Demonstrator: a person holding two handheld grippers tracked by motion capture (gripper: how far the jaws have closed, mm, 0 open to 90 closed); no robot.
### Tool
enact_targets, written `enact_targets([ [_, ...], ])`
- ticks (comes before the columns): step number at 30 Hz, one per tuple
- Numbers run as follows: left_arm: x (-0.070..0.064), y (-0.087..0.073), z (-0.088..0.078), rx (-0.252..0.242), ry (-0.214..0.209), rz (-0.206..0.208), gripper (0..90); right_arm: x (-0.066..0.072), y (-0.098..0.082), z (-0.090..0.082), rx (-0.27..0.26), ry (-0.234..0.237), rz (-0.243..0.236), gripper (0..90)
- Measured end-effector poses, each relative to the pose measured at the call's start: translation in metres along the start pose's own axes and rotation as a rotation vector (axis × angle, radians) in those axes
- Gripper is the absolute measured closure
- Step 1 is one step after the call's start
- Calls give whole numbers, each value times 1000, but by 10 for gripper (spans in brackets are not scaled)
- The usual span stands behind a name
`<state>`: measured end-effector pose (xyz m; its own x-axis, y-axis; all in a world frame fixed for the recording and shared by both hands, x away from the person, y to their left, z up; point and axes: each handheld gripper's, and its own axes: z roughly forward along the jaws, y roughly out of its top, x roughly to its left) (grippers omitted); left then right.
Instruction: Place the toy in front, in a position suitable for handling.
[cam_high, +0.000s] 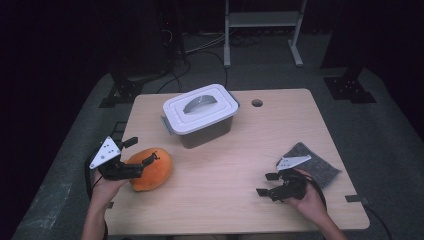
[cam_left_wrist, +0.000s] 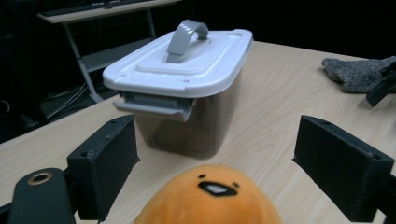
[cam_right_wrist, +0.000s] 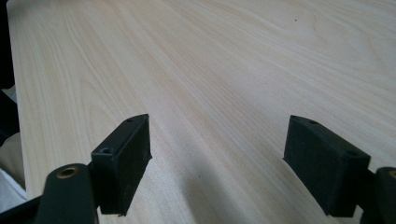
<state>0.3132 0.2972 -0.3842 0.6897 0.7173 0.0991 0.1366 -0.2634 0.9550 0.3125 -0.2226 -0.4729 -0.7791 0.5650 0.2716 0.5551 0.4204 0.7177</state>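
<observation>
Desk (cam_high: 230, 165) of pale wood carries everything, and the high view takes in its whole top, with a small round hole (cam_high: 257, 103) near the far edge; the right gripper view gives bare wood grain at close range. Next in size, a storage box (cam_high: 201, 116) with a white lid and grey handle stands toward the far left of middle; the left gripper view, looking level, adds its smoky see-through wall and a grey latch (cam_left_wrist: 156, 103) under the lid's near rim, which the high view barely resolves. An orange plush toy (cam_high: 150, 169) lies near the desk's left front edge, well apart from the box; from above it is a plain rounded lump, while the left gripper view shows a small stitched mouth on its top (cam_left_wrist: 208, 200). A grey felt pad (cam_high: 312, 162) rests at the right edge, seen in the left gripper view as a fuzzy patch beyond the box. The left gripper (cam_high: 136, 151) sits at the toy, its jaws open and astride it, with gaps on both sides in its own view; whether a jaw grazes the plush from above cannot be told. The right gripper (cam_high: 266, 184), held low near the pad, has its jaws spread wide over bare wood.
</observation>
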Motion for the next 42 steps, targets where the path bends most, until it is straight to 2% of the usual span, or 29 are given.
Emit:
enact_targets([
  [6, 8, -11, 0, 21, 11, -18, 175, 0, 0, 0, 0, -1, 1, 216],
  [8, 9, -15, -1, 21, 0, -11, 231, 0, 0, -1, 0, -3, -4, 216],
  [11, 11, -19, -1, 36, 4, -13, 247, 0, 0, -1, -1, -4, -1, 216],
  [15, 15, -26, 0, 50, -10, -18, 280, 0, 0, -1, 0, -5, -4, 216],
  [16, 16, -28, 1, 45, -26, -12, 320, 0, 0, -1, 0, -5, -4, 216],
  [23, 16, -35, 4, 70, -63, 2, 388, 1, 0, -1, 1, -6, -7, 216],
  [26, 16, -41, 9, 98, -92, -23, 390, 1, 0, -2, 1, -6, -8, 216],
  [28, 17, -42, 9, 102, -97, -28, 391, 1, 0, -2, 1, -6, -8, 216],
  [29, 18, -45, 10, 107, -96, -48, 388, 1, 0, -2, 1, -6, -6, 216],
  [33, 19, -49, 12, 115, -95, -74, 360, 1, 0, -1, 4, -7, -7, 216],
  [39, 18, -51, 15, 133, -89, -67, 313, 1, 0, -1, 5, -8, -7, 216],
  [42, 18, -52, 15, 135, -91, -77, 288, 1, 0, 0, 6, -7, -7, 216],
])
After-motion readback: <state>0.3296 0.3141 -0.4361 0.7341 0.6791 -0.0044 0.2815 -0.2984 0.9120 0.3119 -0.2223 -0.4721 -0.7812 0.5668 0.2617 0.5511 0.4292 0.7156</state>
